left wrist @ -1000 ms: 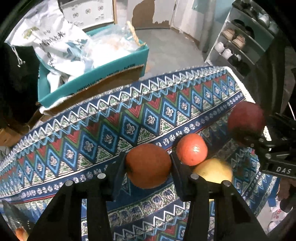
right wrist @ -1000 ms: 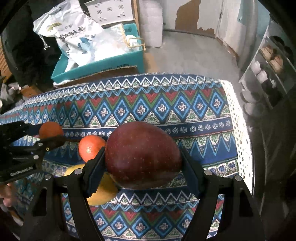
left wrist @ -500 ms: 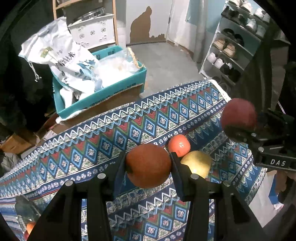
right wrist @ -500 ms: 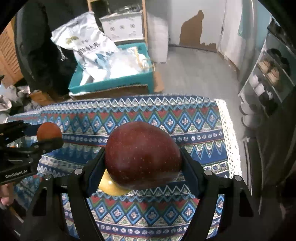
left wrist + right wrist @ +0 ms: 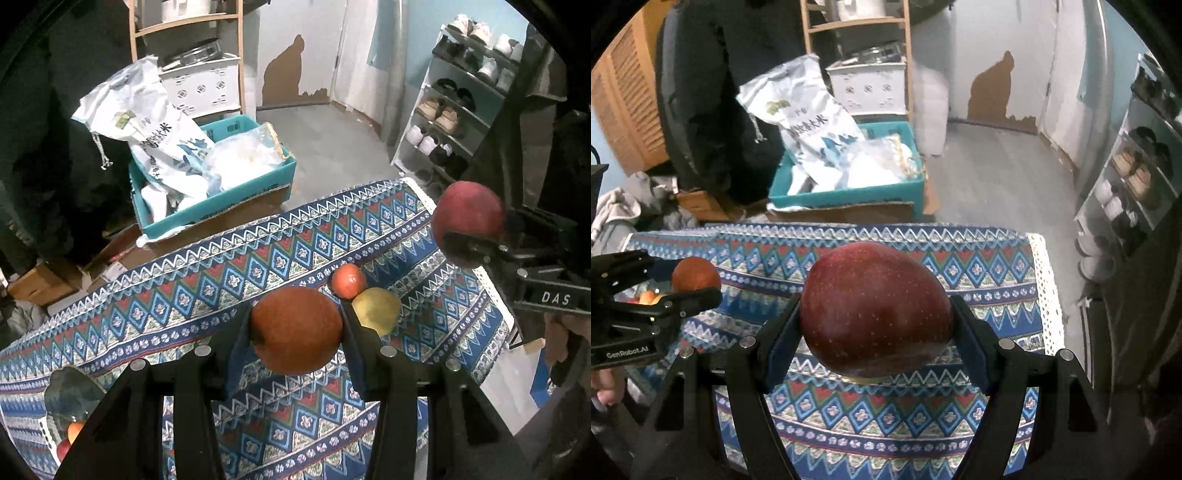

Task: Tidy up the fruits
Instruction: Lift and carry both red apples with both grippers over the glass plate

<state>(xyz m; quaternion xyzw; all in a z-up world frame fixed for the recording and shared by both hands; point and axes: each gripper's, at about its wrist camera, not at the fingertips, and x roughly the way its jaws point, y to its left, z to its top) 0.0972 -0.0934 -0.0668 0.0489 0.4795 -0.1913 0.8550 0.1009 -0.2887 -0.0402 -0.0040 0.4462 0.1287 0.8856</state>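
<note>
Meanwhile, left gripper point(image 5: 297, 330) pinched orange point(image 5: 296, 329); right gripper point(image 5: 877, 312) pinched red apple point(image 5: 875, 308). Glass bowl point(image 5: 72, 397) lay near-left on table point(image 5: 177, 295), closer to left gripper.

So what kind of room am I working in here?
Looks like a home entryway or storage room, probably. A shoe rack full of shoes stands on the right, a wooden shelf stands against the back wall, and a teal box holds sacks on the bare floor.

A teal box point(image 5: 221, 199) holds a white sack point(image 5: 155, 136).
</note>
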